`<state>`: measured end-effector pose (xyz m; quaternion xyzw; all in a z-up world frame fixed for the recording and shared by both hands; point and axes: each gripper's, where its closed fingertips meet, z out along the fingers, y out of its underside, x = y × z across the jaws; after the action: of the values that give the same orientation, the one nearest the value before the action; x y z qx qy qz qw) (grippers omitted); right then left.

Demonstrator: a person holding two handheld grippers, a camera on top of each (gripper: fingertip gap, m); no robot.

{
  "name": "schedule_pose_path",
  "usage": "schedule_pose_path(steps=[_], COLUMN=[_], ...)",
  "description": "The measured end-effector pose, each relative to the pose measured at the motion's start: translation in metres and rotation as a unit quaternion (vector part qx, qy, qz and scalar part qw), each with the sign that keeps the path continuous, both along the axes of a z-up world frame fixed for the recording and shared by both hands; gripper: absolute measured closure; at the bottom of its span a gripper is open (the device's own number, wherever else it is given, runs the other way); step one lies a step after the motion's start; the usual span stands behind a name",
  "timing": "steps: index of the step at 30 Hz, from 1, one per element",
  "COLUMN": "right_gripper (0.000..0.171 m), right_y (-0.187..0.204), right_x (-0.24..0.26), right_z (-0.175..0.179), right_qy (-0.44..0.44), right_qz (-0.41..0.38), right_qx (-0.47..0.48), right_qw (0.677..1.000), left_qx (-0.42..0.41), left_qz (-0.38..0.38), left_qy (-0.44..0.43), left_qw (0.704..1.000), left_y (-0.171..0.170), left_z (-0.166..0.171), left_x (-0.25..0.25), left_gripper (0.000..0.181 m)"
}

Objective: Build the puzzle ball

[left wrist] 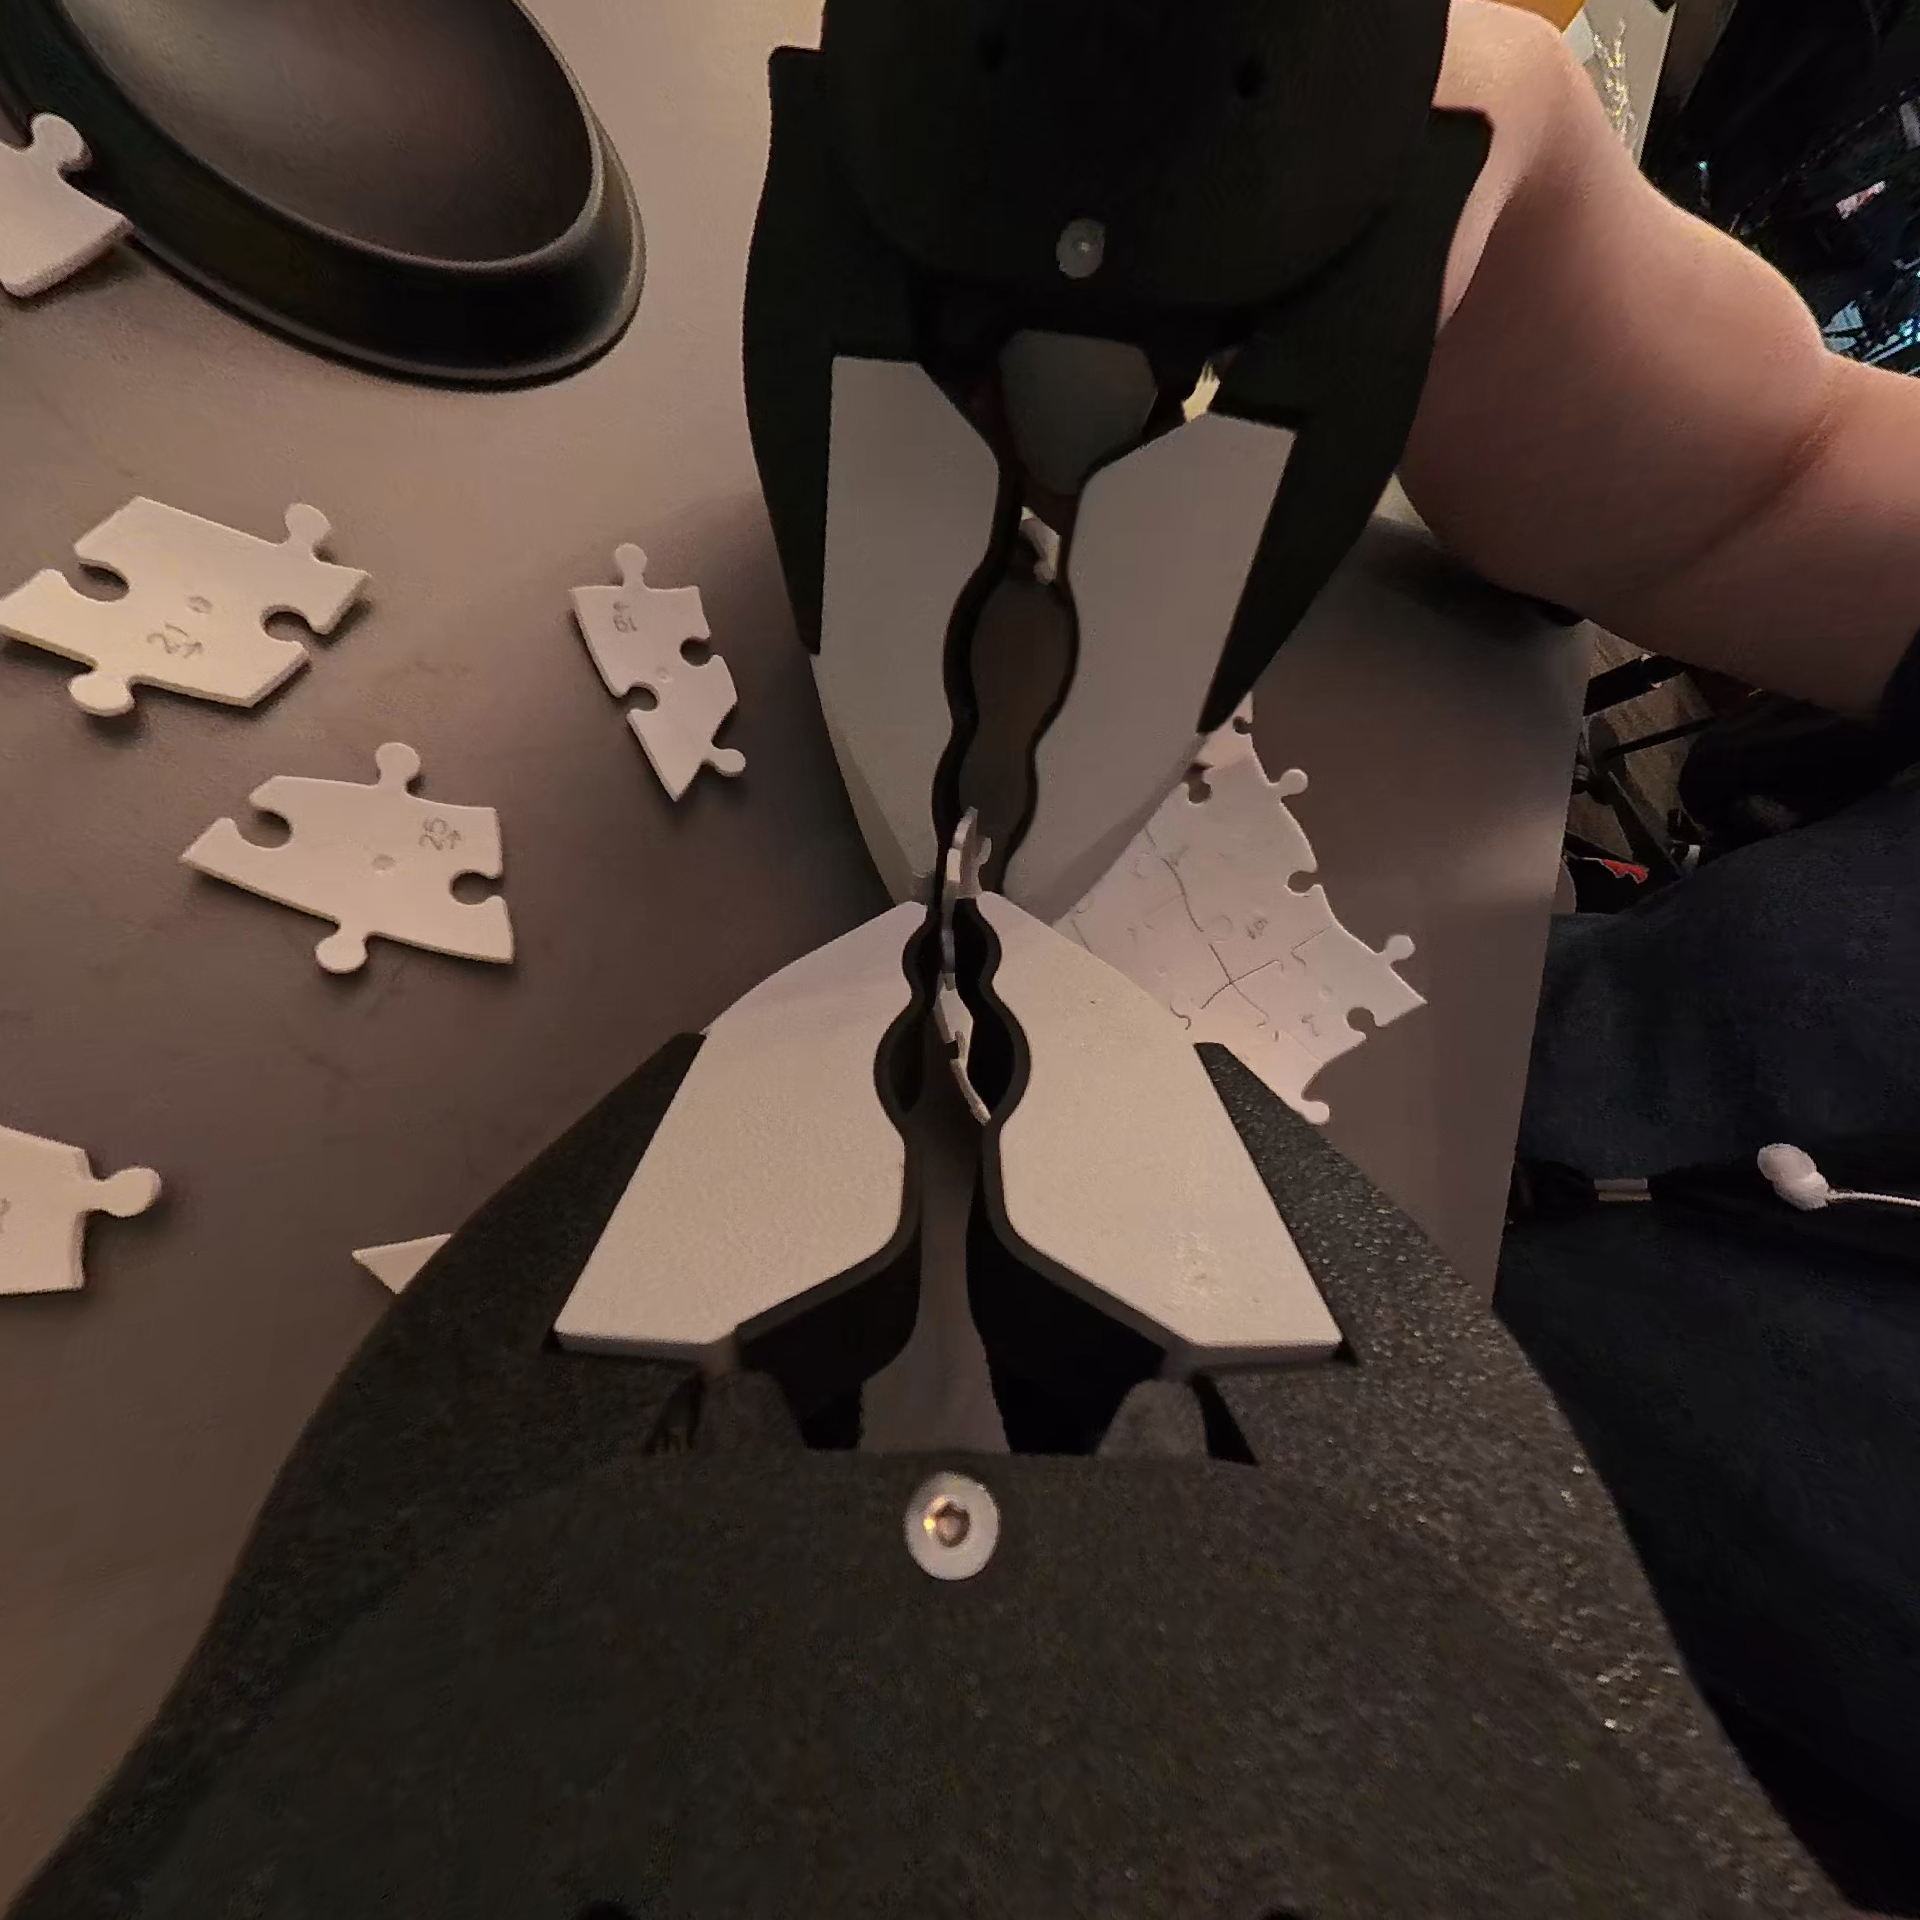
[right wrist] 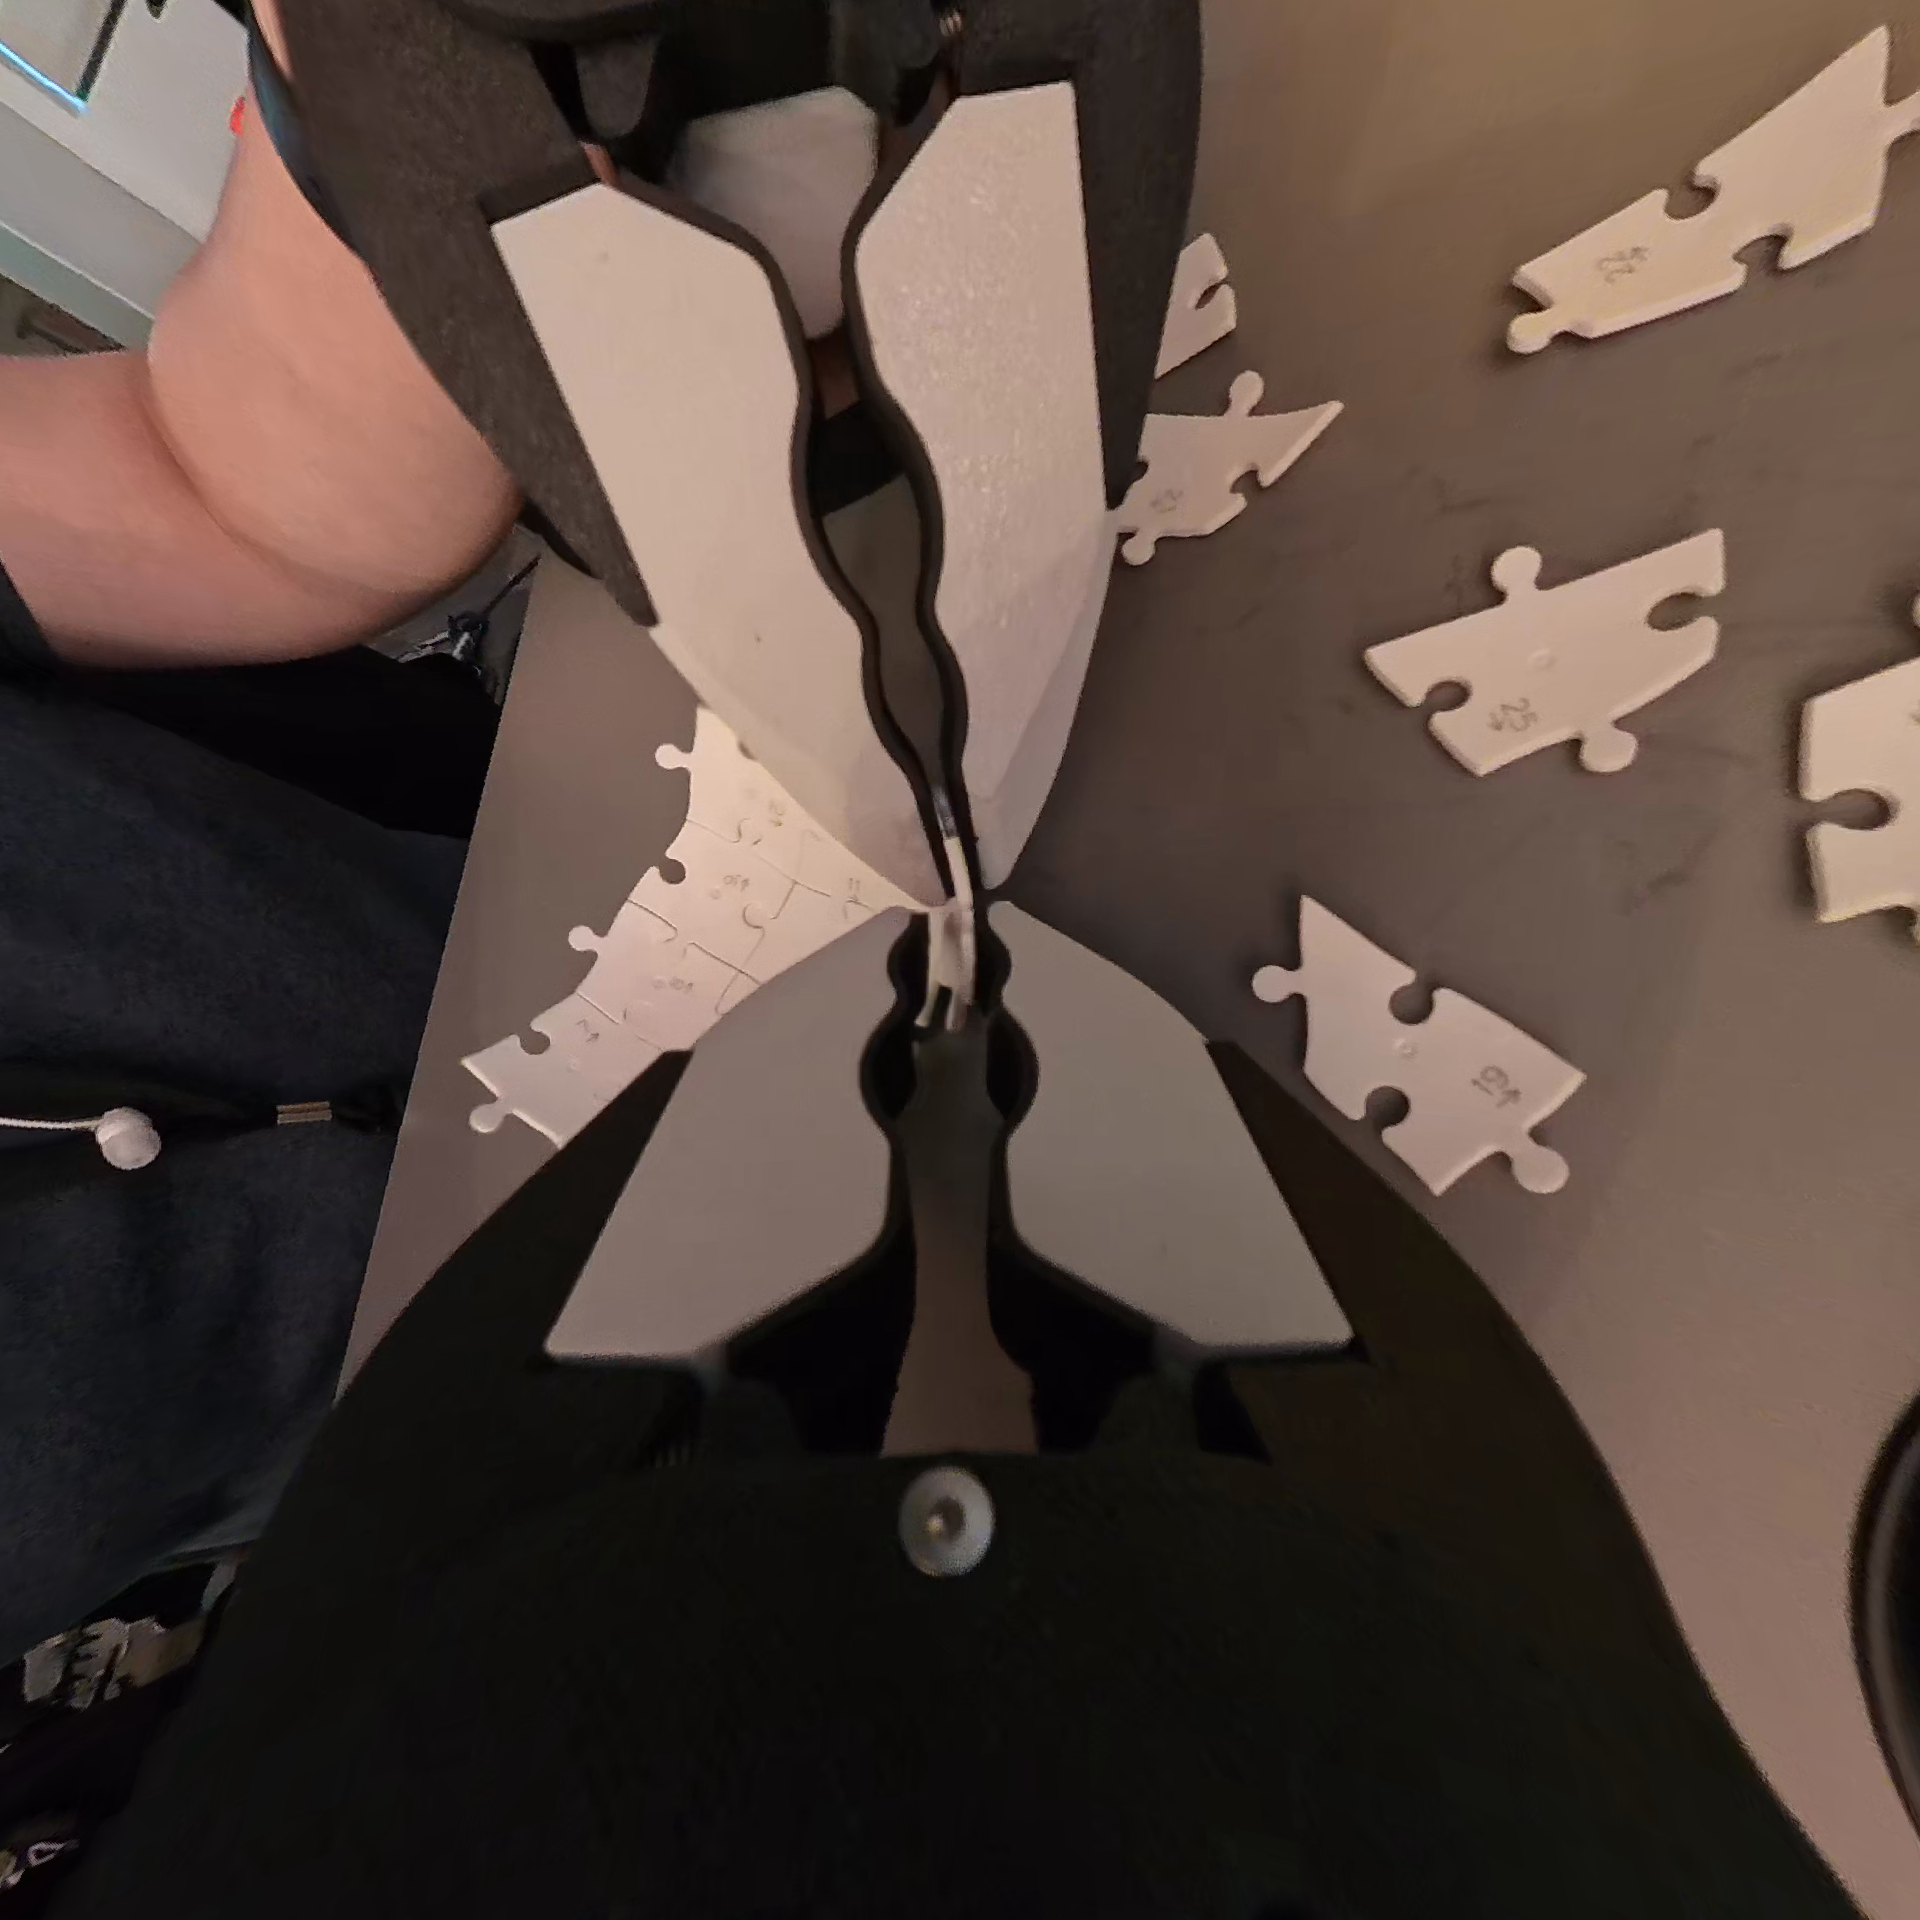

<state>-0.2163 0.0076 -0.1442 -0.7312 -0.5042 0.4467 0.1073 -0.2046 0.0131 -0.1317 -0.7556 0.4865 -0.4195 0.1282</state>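
My two grippers meet tip to tip above the grey table (left wrist: 520,1091). My left gripper (left wrist: 951,925) is shut on a thin white puzzle piece (left wrist: 951,997) seen edge-on. My right gripper (right wrist: 951,925) faces it and is shut on a white puzzle piece (right wrist: 948,966), also edge-on. The held pieces touch at the fingertips; I cannot tell whether they are interlocked. The right gripper (left wrist: 977,836) comes from the top of the left wrist view, and the left gripper (right wrist: 961,878) from the top of the right wrist view. A joined section of several white pieces (left wrist: 1247,935) (right wrist: 686,956) lies flat below, near the table edge.
Several loose white numbered pieces (left wrist: 374,862) (left wrist: 665,675) (left wrist: 187,613) (right wrist: 1434,1060) (right wrist: 1548,665) lie spread on the table. A black round dish (left wrist: 416,208) (right wrist: 1886,1558) stands at the far side. A person's forearm (left wrist: 1610,416) and dark clothing (right wrist: 208,935) are by the table edge (left wrist: 1538,987).
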Motion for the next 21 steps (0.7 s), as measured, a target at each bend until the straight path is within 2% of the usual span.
schedule_pose_path(steps=[5,8,12,21], right_gripper=[0.165,0.166,0.166,0.167], right_y=[0.000,0.000,0.000,-0.002], right_x=[-0.001,0.000,0.001,0.000], right_z=[-0.001,-0.002,-0.001,0.002], right_qy=[-0.004,-0.009,-0.004,0.008], right_qz=[-0.009,-0.015,-0.022,-0.023], right_qx=[-0.011,-0.017,-0.030,-0.015], right_qw=[1.000,1.000,0.999,1.000], left_qx=[0.000,-0.015,-0.028,-0.032], left_qz=[0.000,0.030,0.071,0.064], left_qy=[0.003,0.004,-0.004,0.056], left_qw=[1.000,0.999,0.997,0.996], left_y=[0.000,0.004,0.004,-0.009], left_z=[0.000,0.003,0.013,-0.007], left_x=[0.000,-0.002,-0.011,-0.021], left_gripper=[0.179,0.168,0.168,0.170])
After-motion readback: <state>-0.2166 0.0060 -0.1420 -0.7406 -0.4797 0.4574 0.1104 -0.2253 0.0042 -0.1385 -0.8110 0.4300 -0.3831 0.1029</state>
